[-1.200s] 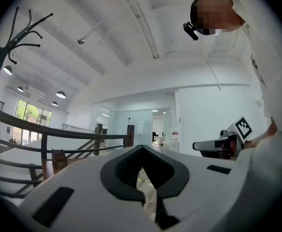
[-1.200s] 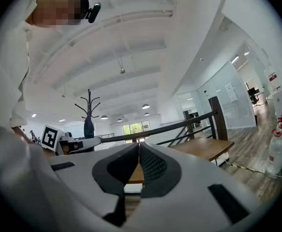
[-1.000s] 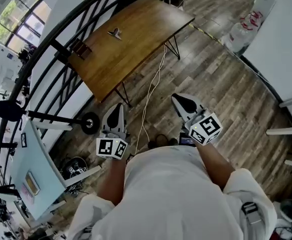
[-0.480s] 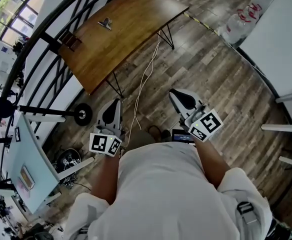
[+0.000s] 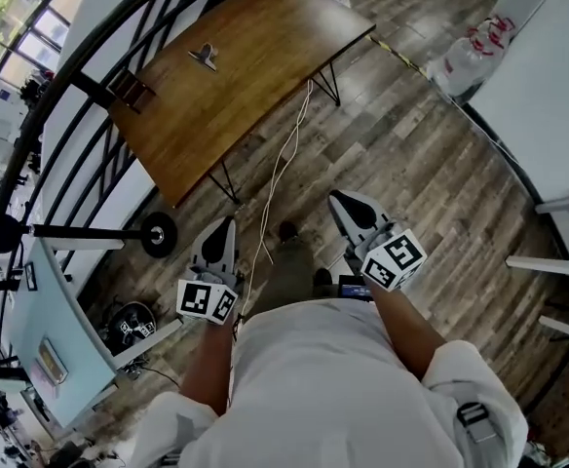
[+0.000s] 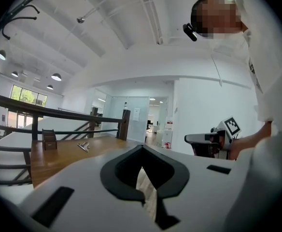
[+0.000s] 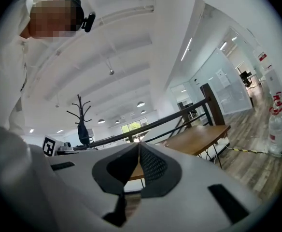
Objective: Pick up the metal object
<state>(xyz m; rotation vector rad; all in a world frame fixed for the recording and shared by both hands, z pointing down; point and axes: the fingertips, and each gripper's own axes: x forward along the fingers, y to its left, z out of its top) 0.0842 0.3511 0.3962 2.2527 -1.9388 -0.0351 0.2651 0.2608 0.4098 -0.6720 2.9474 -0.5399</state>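
Observation:
The metal object (image 5: pixel 205 57), a small silver clip-like piece, lies on the far part of a brown wooden table (image 5: pixel 265 57). The left gripper view shows the metal object (image 6: pixel 83 146) well ahead on the tabletop, next to a small brown holder (image 6: pixel 49 139). I hold both grippers low in front of my body, above the wood floor and well short of the table. The left gripper (image 5: pixel 228 224) is shut and empty, its tips meeting (image 6: pixel 142 150). The right gripper (image 5: pixel 340 200) is also shut on nothing (image 7: pixel 139 146).
A black railing (image 5: pixel 90 86) curves along the table's far side. A white cable (image 5: pixel 280 178) runs down from the table across the floor. A black stand with a wheel (image 5: pixel 156 234) lies at the left. Bottled water (image 5: pixel 479 52) and a white table (image 5: pixel 548 76) are at the right.
The view has swung a little, so the table sits slightly more to the left. Both grippers stay shut in front of my body.

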